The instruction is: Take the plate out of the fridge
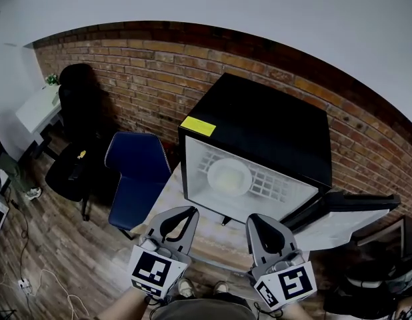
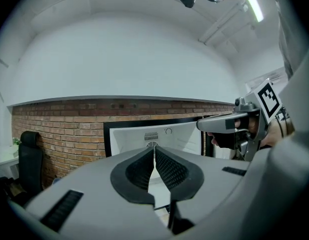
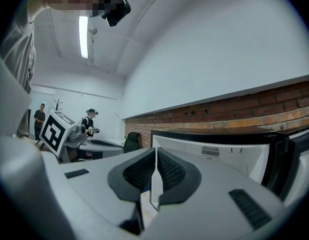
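The plate [image 1: 229, 177] sits on the open fridge's [image 1: 273, 129] wire shelf, at one o'clock from the left hand-held gripper [image 1: 185, 212] and eleven o'clock from the right hand-held gripper [image 1: 257, 220]. Both are closed, empty and about equally near.

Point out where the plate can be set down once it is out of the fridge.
Bare room: the table strip in front of the fridge, bordered by its open front and the table's near edge. The fridge's black top is also bare behind the yellow note. Crowded: the right side, where the open door swings out.
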